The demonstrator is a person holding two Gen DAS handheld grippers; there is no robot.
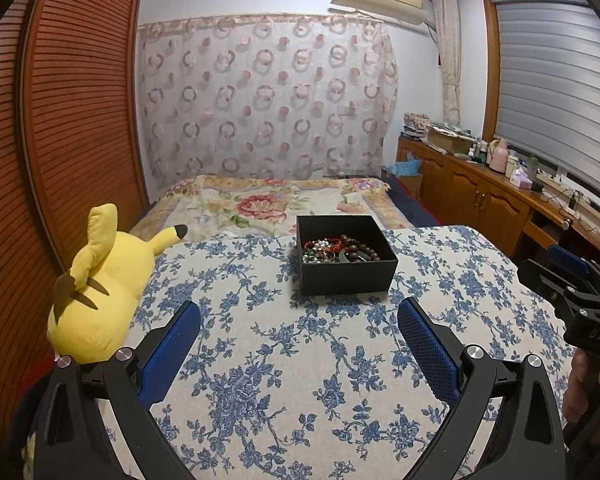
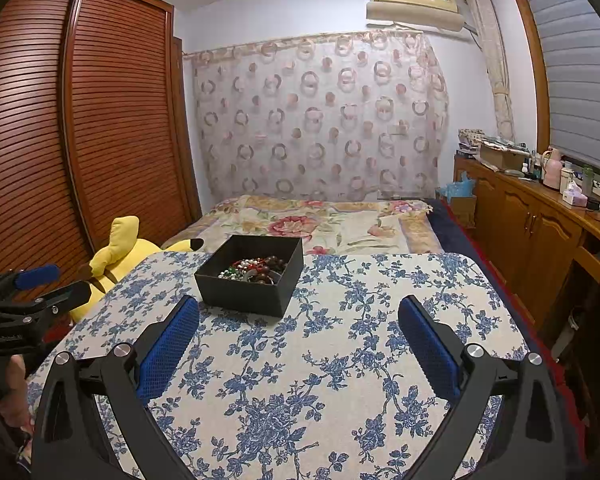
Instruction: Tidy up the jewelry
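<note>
The jewelry (image 1: 338, 250) lies heaped inside an open black box (image 1: 346, 276): strings of dark brown beads, red beads, small pale pearls and a few green ones, tangled together so that single pieces are hard to separate. In the right wrist view the same heap (image 2: 256, 270) fills the near part of the box (image 2: 248, 292). The box stands toward the far edge of the bench (image 1: 284, 360), which is covered by a cream cloth printed with blue flowers.

The left claw (image 1: 300, 316) hovers over the cloth on the near side of the box, its blue-padded fingers (image 1: 172, 344) spread wide with nothing between them. The right claw (image 2: 300, 316) is likewise wide and empty, hanging over the bench to the right of the box and apart from it.

A yellow plush toy (image 1: 100, 280) with black-tipped ears rests against the left edge of the bench. Beyond the bench lies a bed (image 1: 276, 200) with a floral cover, a slatted wooden wardrobe (image 1: 68, 112) to its left, and a wooden cabinet (image 1: 480, 192) carrying bottles and boxes under the window on the right.
</note>
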